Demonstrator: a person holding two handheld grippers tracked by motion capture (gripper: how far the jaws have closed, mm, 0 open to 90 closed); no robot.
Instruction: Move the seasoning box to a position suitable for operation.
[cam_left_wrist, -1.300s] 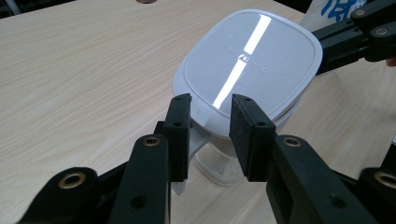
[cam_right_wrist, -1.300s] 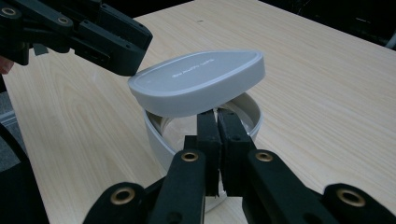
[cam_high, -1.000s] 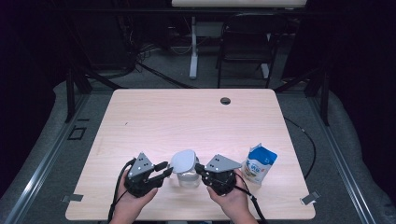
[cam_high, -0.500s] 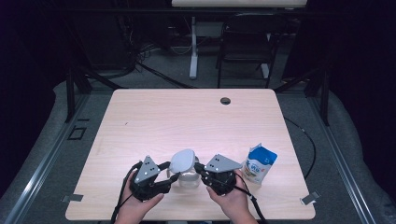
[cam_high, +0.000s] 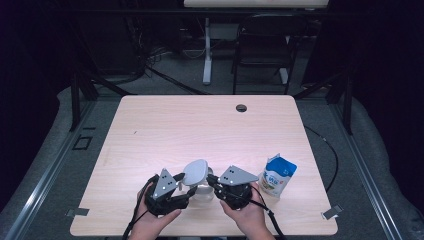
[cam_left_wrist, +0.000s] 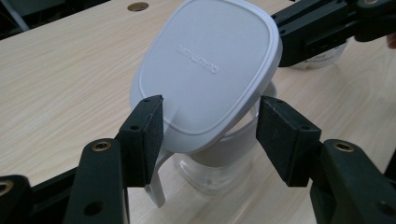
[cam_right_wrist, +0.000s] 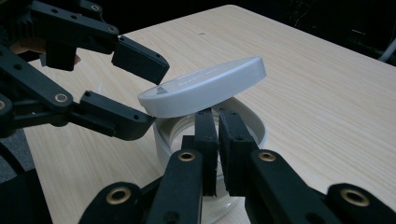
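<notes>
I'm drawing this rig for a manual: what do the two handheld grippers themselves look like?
Both the left gripper and the right gripper are black, each topped by a grey three-cornered plate with small dark dots. Their jaws are flat linkage bars with brass-coloured pivot rivets, ending in rectangular black pads. A black cable trails from each toward the person. The forearms near the bottom edge show no sleeves.

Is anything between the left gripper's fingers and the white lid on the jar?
No. The left gripper has just opened; its fingers flank the near edge of the tilted white lid with nothing between. The right gripper is shut on the rim of the clear jar.
</notes>
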